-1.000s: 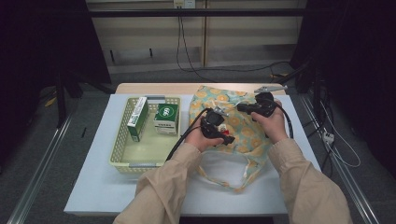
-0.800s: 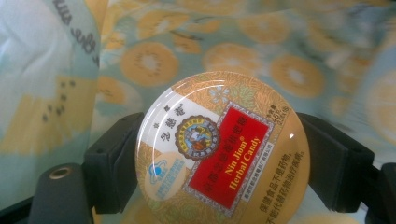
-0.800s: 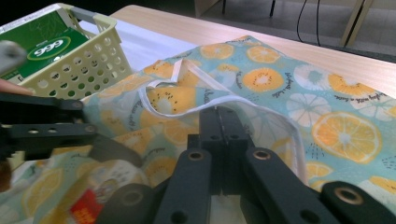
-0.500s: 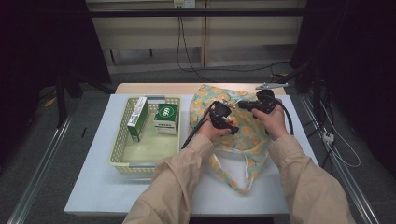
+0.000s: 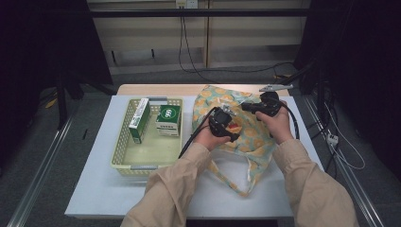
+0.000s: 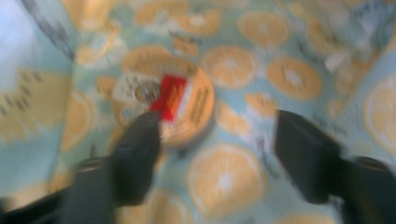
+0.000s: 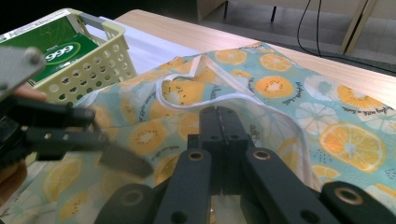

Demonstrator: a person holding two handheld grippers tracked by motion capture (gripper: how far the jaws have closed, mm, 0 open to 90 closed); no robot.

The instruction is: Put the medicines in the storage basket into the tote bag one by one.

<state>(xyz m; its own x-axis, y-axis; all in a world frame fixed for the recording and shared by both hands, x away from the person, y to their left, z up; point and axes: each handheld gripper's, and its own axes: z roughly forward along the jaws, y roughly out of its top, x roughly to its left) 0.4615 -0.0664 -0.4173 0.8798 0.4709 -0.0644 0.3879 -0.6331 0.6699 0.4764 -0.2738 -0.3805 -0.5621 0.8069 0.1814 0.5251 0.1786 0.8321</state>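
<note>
A fabric bag [image 5: 255, 142] printed with orange slices lies on the white table. In the left gripper view a round tin [image 6: 187, 100] with a red label rests on the bag's cloth [image 6: 229, 65]. My left gripper [image 6: 219, 140] hangs over it; its jaws have just been closing but stand apart, the left jaw overlapping the tin's edge. That view is blurred. In the high view the left gripper [image 5: 226, 118] is at the bag's mouth. My right gripper [image 7: 219, 116] is shut on the bag's white-hemmed rim [image 7: 280, 84] and holds it up, just right of the left gripper in the high view [image 5: 250, 107].
A pale yellow basket [image 5: 124, 142] stands left of the bag with two green boxes [image 5: 139, 120] [image 5: 169, 120] in it. The bag's handles trail toward the table's front edge [image 5: 94, 189]. Cables run from both grippers. Dark floor and shelving lie beyond.
The left gripper has shifted slightly away from the person, over the bag's mouth. The bag's near part has settled flatter. The right gripper has kept its place.
</note>
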